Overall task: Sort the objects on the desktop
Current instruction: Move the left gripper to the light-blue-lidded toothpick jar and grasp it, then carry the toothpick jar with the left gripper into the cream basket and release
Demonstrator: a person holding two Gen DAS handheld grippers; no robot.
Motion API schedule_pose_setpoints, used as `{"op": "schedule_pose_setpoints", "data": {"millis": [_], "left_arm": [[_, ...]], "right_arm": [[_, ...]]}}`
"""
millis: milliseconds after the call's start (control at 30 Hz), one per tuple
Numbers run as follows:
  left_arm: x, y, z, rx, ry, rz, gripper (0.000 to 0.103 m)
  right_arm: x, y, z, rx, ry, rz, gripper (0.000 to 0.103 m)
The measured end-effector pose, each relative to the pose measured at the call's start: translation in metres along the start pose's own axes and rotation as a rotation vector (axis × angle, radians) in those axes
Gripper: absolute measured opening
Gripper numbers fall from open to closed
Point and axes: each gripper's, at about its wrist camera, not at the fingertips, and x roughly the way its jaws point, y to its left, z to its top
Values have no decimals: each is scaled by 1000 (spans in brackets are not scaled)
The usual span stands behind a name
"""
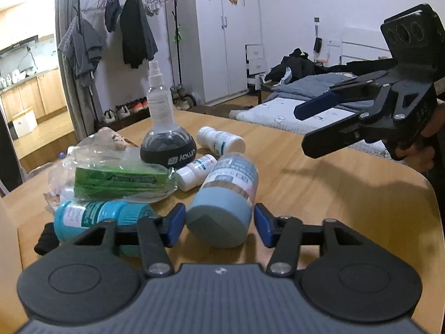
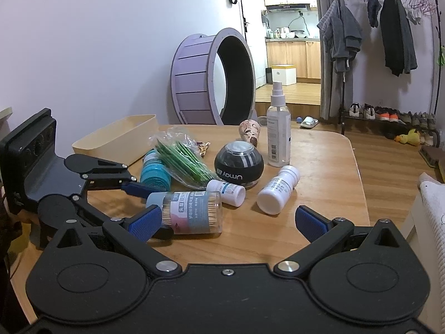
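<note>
Cluttered wooden table point(image 2: 328, 183), beige bin point(image 2: 111, 136)

Left wrist view sits low over the counter point(image 1: 333, 183), close behind the toothpick jar point(image 1: 225, 200), facing wardrobe and bed. Right wrist view looks from the adjacent side, slightly higher, toward the kitchen doorway. Both share the object cluster (spray bottle point(image 2: 278, 128), black ball point(image 2: 239, 164)) and the clothes rack point(image 2: 389, 27).
</note>
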Motion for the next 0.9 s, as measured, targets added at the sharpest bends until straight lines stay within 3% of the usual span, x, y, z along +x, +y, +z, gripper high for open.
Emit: {"op": "schedule_pose_setpoints", "data": {"millis": [167,433,633,900], "left_arm": [[-14,2,0,-30,-5,7,51],[-73,-6,10,-21,-67,141,49],[-82,-5,3,-89,-10,223,48],[-98,-8,-8,-146,-57,283,52]], "right_arm": [[-1,1,1,-1,-9,3,103],[2,14,4,-22,-12,31,103],[8,29,5,-47,-4,64,103],[14,41,4,-56,9,92,103]]}}
